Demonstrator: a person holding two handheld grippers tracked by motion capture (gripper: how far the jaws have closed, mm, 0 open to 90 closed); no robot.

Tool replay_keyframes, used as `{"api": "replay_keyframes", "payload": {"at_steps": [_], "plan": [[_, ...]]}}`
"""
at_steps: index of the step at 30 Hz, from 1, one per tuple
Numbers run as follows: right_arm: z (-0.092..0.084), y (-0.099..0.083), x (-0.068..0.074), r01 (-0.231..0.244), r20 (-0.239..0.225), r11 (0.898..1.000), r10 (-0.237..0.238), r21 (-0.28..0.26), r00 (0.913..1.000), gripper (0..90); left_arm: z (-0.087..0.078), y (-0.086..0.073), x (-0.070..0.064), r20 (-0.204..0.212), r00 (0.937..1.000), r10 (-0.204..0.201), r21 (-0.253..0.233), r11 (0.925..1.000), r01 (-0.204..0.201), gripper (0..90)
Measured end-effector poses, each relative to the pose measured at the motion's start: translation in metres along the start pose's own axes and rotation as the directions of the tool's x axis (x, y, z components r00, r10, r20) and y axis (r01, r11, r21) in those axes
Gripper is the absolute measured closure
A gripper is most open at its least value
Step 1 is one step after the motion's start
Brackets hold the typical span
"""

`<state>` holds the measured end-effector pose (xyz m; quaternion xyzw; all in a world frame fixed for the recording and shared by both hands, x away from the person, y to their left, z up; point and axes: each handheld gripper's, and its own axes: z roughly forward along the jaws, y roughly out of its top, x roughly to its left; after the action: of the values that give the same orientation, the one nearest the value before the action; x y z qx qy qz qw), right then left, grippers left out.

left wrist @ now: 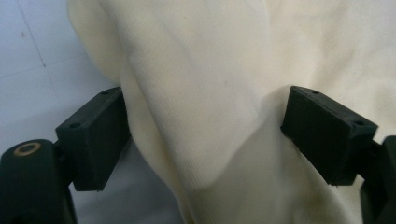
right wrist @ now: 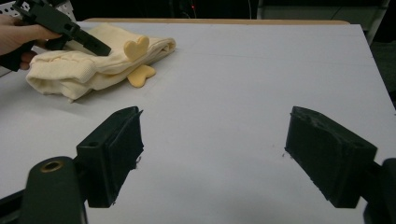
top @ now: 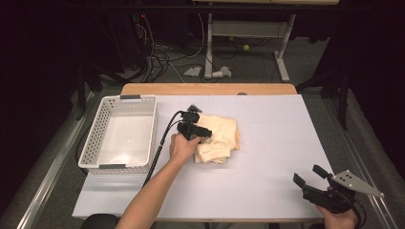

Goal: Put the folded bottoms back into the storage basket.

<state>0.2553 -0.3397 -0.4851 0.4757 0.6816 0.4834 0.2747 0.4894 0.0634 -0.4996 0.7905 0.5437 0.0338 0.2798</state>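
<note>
Cream cloth [top: 218, 138] is the thing in hand: a soft, bunched garment lying on the white surface [top: 267, 157] just right of the white slotted basket [top: 119, 136], which sits near the left edge. Starting from that left side, the basket stands apart from the cloth and nothing can be seen lying inside it. Next comes the left tongs [top: 203, 133], held low over the near-left part of the bundle; in the left gripper view its two black jaws stand wide apart with a ridge of the fabric [left wrist: 224, 112] rising between them, so they are released, straddling the cloth without yet pinching it. Farther right, the right gripper view shows a yellow heart-shaped piece [right wrist: 136, 48] standing up from the garment's edge. At the far right, near the front corner of the surface, the right tongs [top: 310, 175] hover well away from the cloth, jaws likewise spread and gripping nothing. The step looks like the moment of taking hold of the garment. The next move likely calls for the left jaws to close firmly on that raised fold, catching enough layers that the bundle lifts together, perhaps toward the basket beside it.
</note>
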Motion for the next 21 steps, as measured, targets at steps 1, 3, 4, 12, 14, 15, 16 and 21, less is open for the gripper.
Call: {"api": "replay_keyframes", "payload": {"at_steps": [1,3,4,12,14,15,16,21], "plan": [[0.0,0.0,0.0,0.001,0.0,1.0,-0.001,0.0,1.0,19.5,0.0001,-0.0004,-0.0009,-0.004,1.0,0.006,0.0,1.0,-0.006,15.8],[0.0,0.0,-0.0001,0.0,0.001,1.0,0.0,0.0,1.0,19.5,-0.0003,-0.001,-0.0026,0.001,0.9998,0.019,0.002,0.9998,-0.019,18.4],[0.0001,0.0,-0.0002,-0.001,0.0,1.0,0.001,0.001,1.0,19.5,-0.0004,-0.0008,-0.0031,0.003,0.9998,0.02,0.004,0.9998,-0.02,20.2],[0.0003,0.0,0.0001,0.002,-0.002,1.0,-0.002,0.002,1.0,19.7,-0.0034,-0.0006,-0.0048,0.068,0.9976,0.014,0.023,0.9996,-0.015,46.4],[0.0002,0.0001,0.0003,0.004,-0.002,1.0,-0.004,0.001,1.0,19.7,-0.0037,-0.0004,-0.0031,0.09,0.9959,0.005,0.027,0.9996,-0.008,52.6],[0.0004,0.0003,0.0005,0.005,-0.002,1.0,-0.005,0.002,1.0,19.7,-0.0041,-0.0003,-0.0021,0.102,0.9948,0.001,0.031,0.9995,-0.004,55.7],[0.0007,0.0004,0.0007,0.004,-0.001,1.0,-0.004,0.003,1.0,19.7,-0.0045,-0.0002,-0.0013,0.107,0.9943,0.001,0.033,0.9994,-0.005,58.3],[0.0013,0.0004,-0.0005,0.0,-0.002,1.0,0.0,0.004,1.0,19.7,-0.0066,-0.0004,0.0,0.12,0.9925,0.026,0.022,0.9993,-0.029,67.0]]}}
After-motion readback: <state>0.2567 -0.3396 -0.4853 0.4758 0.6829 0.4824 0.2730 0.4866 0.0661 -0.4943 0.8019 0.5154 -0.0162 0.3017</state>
